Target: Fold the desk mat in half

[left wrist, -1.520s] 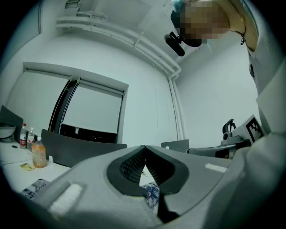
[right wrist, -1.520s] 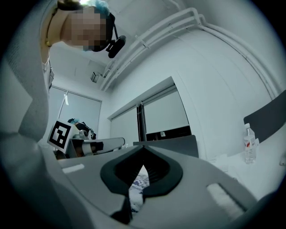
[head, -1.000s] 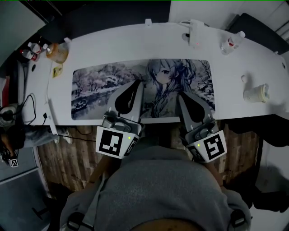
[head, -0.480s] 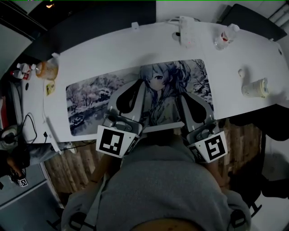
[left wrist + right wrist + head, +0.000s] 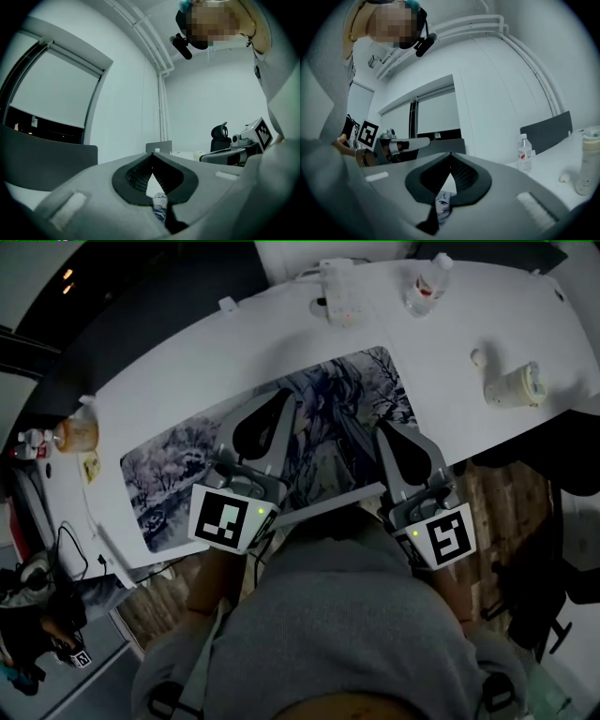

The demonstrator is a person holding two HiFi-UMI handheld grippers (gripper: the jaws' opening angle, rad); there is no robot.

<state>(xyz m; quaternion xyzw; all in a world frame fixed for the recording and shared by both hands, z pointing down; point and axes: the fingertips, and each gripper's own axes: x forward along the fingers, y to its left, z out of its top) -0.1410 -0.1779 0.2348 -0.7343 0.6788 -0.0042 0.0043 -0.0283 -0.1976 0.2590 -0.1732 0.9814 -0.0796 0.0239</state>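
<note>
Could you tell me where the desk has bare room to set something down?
Bare white desk runs behind the desk mat, between the jar and the power strip. A smaller patch lies between the mat's right end and the cup. The far right corner, with the bottle, is crowded.

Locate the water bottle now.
In the head view the water bottle stands upper right, near the far edge of the desk, right of the white device, beyond the white cup.
</note>
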